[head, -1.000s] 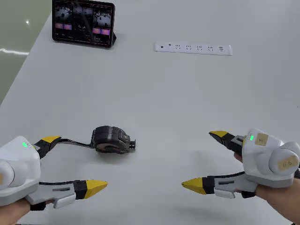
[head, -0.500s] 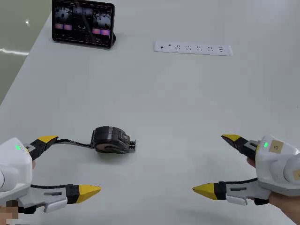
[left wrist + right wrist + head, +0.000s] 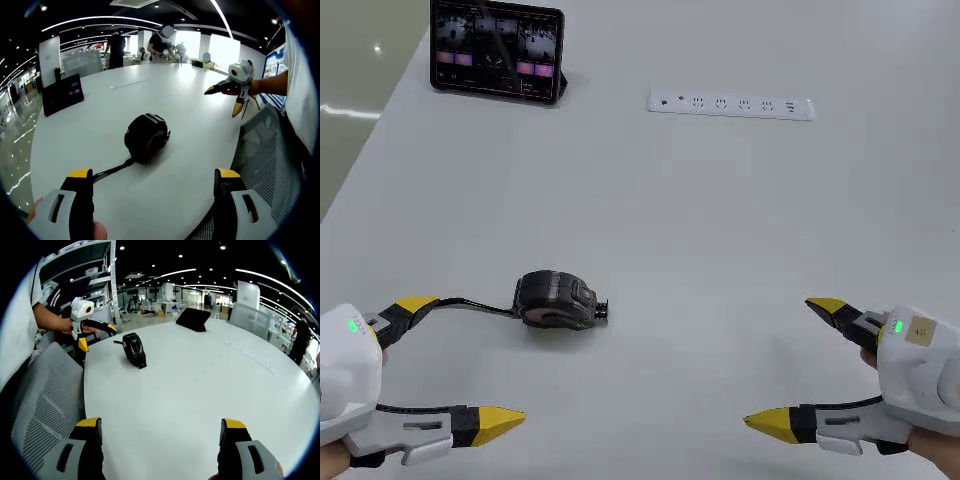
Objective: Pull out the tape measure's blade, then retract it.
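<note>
A black tape measure [image 3: 557, 299] lies on the white table [image 3: 700, 220], its wrist strap trailing left and its blade drawn in. In the left gripper view the tape measure [image 3: 146, 136] sits ahead between the jaws. My left gripper [image 3: 458, 362] is open at the near left, its upper tip close to the strap's end. My right gripper [image 3: 798, 365] stands open at the near right, well away from the tape measure [image 3: 134, 349], with nothing in it. The left gripper view also catches the right gripper [image 3: 226, 96], and the right gripper view the left gripper [image 3: 92, 334].
A dark tablet [image 3: 498, 51] stands propped at the far left of the table. A white power strip [image 3: 731, 104] lies at the far middle. A mesh chair [image 3: 45, 390] is at the table's near edge. People stand in the room behind [image 3: 161, 42].
Both grippers have drawn back toward me and apart, the right one further right and lower. The tape measure has stayed put.
</note>
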{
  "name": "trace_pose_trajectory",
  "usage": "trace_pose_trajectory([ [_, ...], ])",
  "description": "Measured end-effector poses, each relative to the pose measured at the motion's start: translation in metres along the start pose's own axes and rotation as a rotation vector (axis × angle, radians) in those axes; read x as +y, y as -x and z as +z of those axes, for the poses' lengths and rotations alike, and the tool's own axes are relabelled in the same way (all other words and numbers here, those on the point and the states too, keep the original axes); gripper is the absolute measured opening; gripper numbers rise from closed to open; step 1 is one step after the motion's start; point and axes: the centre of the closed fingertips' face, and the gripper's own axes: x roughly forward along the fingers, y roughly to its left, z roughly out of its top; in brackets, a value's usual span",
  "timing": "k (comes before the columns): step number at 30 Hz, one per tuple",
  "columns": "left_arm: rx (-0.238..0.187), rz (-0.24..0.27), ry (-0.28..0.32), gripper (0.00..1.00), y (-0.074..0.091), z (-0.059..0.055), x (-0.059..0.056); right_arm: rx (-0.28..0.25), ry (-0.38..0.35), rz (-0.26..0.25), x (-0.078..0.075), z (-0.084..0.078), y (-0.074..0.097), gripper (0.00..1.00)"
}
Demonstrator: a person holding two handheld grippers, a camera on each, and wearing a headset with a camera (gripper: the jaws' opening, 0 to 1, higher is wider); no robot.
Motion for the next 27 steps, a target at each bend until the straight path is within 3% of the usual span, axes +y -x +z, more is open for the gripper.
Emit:
trace_pose_trajectory([
  [27,0.017,0.002,-0.031,0.99,0.0029,-0.0054,0.0033,0.014,-0.011,0.005,0.0032,-0.0045,0.0021,0.96],
])
